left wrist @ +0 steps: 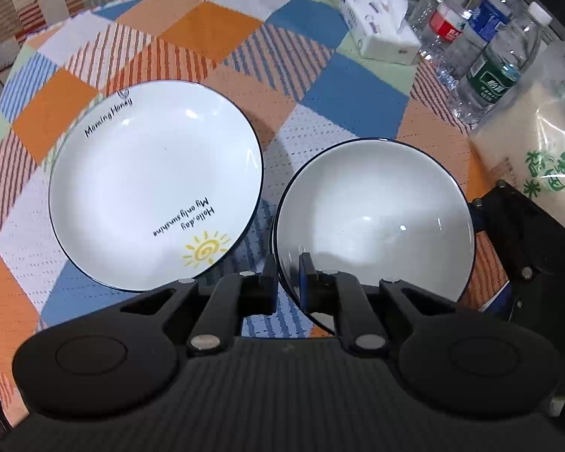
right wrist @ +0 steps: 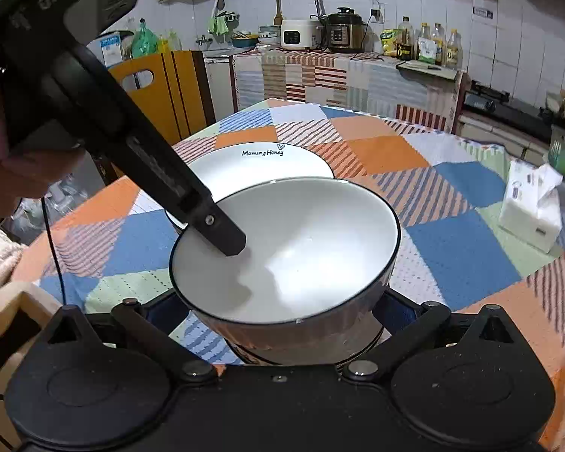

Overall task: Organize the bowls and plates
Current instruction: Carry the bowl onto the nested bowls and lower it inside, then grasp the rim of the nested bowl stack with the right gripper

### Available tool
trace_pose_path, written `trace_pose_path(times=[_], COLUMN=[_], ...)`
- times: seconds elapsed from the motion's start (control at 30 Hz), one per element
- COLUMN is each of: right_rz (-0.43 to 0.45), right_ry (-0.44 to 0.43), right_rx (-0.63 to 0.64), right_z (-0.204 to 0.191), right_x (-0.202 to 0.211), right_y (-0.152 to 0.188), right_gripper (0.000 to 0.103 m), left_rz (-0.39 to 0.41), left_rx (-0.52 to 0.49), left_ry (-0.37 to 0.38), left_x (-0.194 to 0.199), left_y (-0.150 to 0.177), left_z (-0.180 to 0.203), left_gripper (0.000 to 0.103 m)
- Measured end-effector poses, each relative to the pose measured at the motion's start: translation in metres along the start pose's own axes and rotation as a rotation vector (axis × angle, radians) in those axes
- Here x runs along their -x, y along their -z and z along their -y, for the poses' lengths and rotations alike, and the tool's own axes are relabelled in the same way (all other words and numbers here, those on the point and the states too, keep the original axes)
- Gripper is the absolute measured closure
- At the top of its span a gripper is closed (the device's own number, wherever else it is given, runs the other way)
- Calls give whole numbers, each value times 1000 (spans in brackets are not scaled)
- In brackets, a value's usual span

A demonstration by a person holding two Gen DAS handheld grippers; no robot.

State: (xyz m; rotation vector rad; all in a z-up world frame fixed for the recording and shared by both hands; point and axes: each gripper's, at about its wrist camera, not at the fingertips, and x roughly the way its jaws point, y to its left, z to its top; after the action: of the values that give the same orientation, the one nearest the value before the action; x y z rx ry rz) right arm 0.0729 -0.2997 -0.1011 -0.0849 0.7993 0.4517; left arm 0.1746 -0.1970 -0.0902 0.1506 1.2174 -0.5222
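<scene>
Left claw (left wrist: 288,278) pinches glossy round bowl (left wrist: 376,222) rim.

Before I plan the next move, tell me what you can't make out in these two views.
1. Right gripper tips: right wrist view, bowl covers them; contact unclear.
2. Bowls beneath the top one: both views, hidden by it; count unclear.
3. Plate, near half: right wrist view, behind bowl and left gripper.
4. Bottles: left wrist view, labels too small.
</scene>
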Motion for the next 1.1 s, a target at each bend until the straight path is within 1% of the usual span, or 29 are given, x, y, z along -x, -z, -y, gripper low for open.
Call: trace_pose_path(times=[0.1,0.23,0.47,0.7,0.8,0.9,0.97,1.1], right_rz=[-18,-37,-58,-106,-110,-104,-94,-31], right_ry=[31,49,64,102,127,128,127,120], right_rx=[29,14,14,22,53,56,48,41], right_z=[-4,-3,-4,-7,-11,-11,-10,-11], right_x=[-2,-6,-6,-5,-3,-2,1,19], right_y=[-1,2,2,-1,-2,0,2,7], right_gripper=[0,1,0,0,0,0,0,0], left_rz=[-1,14,25,65,84,123,169,217], left_rx=[-19,-61,-53,-51,-54,-24,-4,66], left_ry=[-26,-72,-101,-104,-111,-88,-83,-40], left_x=[-3,-6,-13,-16,-16,-11,-1,13], left_y=[0,3,4,9,12,15,18,18], left_z=[4,12,15,15,16,11,5,-12], left_gripper=[93,93,92,92,92,92,90,72])
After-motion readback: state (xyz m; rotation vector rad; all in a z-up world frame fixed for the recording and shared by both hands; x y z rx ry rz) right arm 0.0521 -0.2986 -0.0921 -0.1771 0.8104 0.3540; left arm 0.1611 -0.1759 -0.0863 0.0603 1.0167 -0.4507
